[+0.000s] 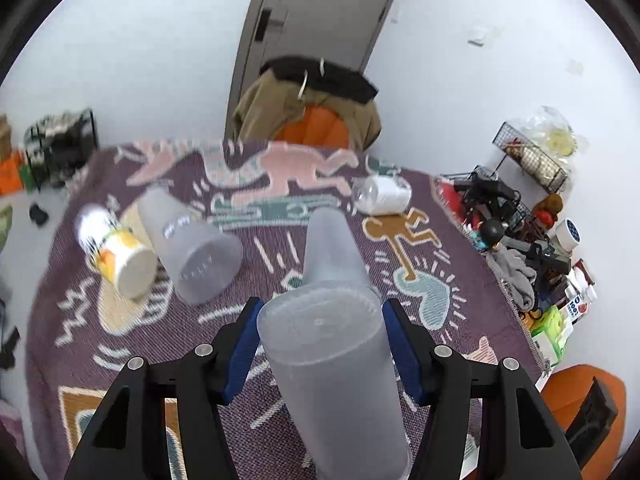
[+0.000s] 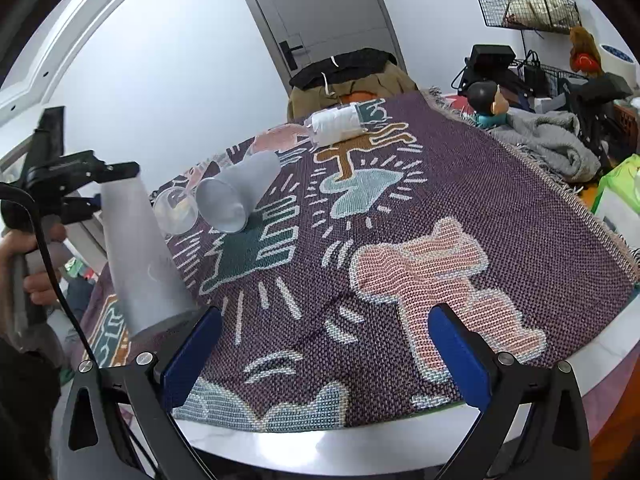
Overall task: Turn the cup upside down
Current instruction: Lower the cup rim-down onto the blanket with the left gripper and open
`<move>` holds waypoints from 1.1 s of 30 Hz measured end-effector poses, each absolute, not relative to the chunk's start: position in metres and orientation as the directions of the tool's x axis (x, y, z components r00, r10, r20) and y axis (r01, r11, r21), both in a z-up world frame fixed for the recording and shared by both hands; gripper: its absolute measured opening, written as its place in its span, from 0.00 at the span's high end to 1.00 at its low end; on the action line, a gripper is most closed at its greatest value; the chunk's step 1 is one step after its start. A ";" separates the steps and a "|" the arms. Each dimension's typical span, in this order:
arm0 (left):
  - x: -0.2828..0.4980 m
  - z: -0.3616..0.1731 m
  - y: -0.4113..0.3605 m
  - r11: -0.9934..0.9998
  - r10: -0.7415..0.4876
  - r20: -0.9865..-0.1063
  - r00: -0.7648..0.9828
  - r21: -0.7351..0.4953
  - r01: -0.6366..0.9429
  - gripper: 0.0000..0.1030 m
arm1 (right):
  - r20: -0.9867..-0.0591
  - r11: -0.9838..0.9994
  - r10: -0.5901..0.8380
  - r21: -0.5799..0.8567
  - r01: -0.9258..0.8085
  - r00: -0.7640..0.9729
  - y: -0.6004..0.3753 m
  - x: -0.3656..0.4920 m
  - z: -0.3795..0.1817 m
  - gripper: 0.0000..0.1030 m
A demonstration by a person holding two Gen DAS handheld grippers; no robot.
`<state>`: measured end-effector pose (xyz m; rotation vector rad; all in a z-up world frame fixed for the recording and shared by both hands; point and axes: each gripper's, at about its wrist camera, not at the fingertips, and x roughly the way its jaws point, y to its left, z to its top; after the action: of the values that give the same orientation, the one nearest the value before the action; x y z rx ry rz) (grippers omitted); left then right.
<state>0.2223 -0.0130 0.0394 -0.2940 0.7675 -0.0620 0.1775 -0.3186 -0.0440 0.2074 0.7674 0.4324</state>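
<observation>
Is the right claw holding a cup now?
No, the right claw is open over the cloth, with nothing between its pads.

Frosted cups: two, one upside down between the left gripper's fingers, one lying on its side on the patterned cloth.
Printed paper cups: one, on its side beside the lying frosted cup.
Clear cups stuffed with white paper: one, lying near the far edge.
Grippers: two, left gripper, right gripper.
Big-headed figurines: one, beside the cloth.
</observation>
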 end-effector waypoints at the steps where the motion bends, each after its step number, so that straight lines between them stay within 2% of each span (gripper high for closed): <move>1: 0.218 0.043 -0.015 0.962 -0.151 -0.663 0.733 -0.269 -0.045 0.40 | -0.623 0.895 0.445 0.331 -0.299 0.643 -0.319 0.177 -0.043 0.00; 8: 0.200 0.057 -0.027 0.984 -0.102 -0.600 0.794 -0.176 -0.007 0.41 | -0.618 0.903 0.430 0.311 -0.298 0.658 -0.318 0.175 -0.039 0.00; 16: 0.182 0.069 -0.054 0.999 0.028 -0.517 0.855 0.034 -0.013 0.41 | -0.627 0.905 0.424 0.296 -0.305 0.653 -0.314 0.176 -0.043 0.00; 24: 0.180 0.059 -0.085 0.981 0.088 -0.441 0.893 0.192 -0.002 0.41 | -0.631 0.908 0.419 0.294 -0.298 0.653 -0.317 0.177 -0.046 0.00; 33: 0.184 0.037 -0.100 0.971 0.063 -0.481 0.874 0.233 0.059 0.40 | -0.635 0.911 0.412 0.304 -0.279 0.653 -0.324 0.180 -0.050 0.00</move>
<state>0.1845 -0.1002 0.0370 0.2453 0.5077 0.0021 0.1801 -0.3240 -0.0495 0.1860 0.7640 0.3947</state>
